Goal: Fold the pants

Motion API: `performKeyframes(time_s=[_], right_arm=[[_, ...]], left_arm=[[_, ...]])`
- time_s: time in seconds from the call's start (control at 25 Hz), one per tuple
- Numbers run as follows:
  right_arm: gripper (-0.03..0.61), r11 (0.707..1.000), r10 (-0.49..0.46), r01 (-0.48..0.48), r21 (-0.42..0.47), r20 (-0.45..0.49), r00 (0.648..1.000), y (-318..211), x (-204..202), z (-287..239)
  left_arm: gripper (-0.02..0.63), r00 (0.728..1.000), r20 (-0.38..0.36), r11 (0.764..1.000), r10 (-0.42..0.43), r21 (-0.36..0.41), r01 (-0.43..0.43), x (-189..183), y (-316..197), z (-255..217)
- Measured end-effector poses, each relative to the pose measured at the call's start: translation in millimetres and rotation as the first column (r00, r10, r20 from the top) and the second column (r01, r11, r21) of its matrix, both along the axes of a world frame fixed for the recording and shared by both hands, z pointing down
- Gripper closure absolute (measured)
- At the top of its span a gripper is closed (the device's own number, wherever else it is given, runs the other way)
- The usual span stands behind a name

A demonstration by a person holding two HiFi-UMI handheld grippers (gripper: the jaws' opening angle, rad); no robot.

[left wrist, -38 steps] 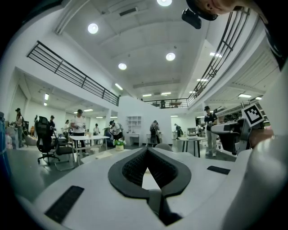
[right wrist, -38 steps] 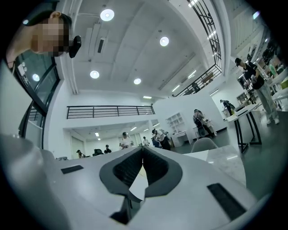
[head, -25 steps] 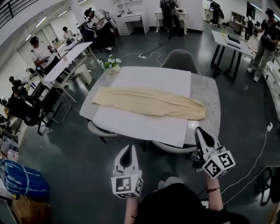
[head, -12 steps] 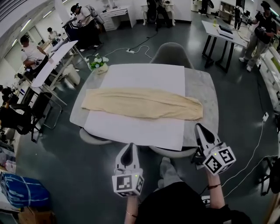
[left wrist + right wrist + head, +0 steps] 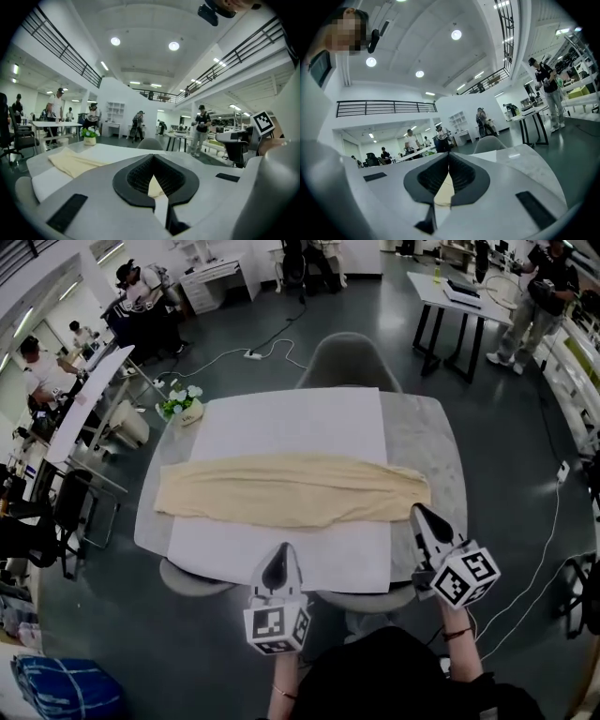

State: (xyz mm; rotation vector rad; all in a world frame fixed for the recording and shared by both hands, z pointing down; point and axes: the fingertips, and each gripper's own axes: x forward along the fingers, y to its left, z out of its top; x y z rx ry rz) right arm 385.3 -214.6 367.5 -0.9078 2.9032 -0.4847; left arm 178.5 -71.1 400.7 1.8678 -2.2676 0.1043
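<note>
Crosswise on table [image 5: 427, 439], pants [image 5: 291, 490], seemingly flat.

Matt cloth pants [image 5: 281, 491], smooth stone-look table [image 5: 427, 437]

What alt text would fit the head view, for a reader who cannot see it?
Beige pants lie flat across a white sheet on a grey table. At its near edge the left gripper and right gripper point toward them, jaws shut and empty. A chair stands at the far side.
</note>
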Motion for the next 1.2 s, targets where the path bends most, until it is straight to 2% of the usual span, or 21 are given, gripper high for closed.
performKeyframes(time_s=[0.4, 0.68, 0.8, 0.96, 1.08, 1.2], right_arm=[[0.563, 0.995, 0.028, -0.035, -0.095, -0.075, 0.997, -54.3, -6.0, 39.5], [0.563, 0.983, 0.051, -0.072, -0.167, -0.127, 0.991, -83.1, 1.3, 75.5], [0.563, 0.976, 0.065, -0.094, -0.194, -0.153, 0.986, -94.8, 4.7, 92.0], [0.563, 0.975, 0.057, -0.100, -0.200, -0.214, 0.975, -109.4, 7.4, 114.5], [0.563, 0.970, 0.072, -0.138, -0.199, -0.309, 0.948, -119.9, 17.4, 139.2], [0.561, 0.953, 0.098, -0.194, -0.233, -0.368, 0.925, -134.9, 30.8, 161.7]], left_arm=[[0.606, 0.989, -0.055, 0.986, 0.136, -0.091, -0.141, 9.1, -77.7, 34.5], [0.606, 0.973, -0.080, 0.959, 0.217, -0.167, -0.227, 16.1, -117.7, 63.1], [0.606, 0.960, -0.105, 0.940, 0.258, -0.201, -0.275, 21.4, -134.5, 79.4], [0.606, 0.935, -0.132, 0.903, 0.330, -0.245, -0.353, 33.5, -156.5, 100.0], [0.606, 0.911, -0.155, 0.868, 0.382, -0.278, -0.411, 44.1, -168.5, 115.0], [0.606, 0.890, -0.174, 0.838, 0.421, -0.300, -0.456, 53.4, -181.7, 128.3]])
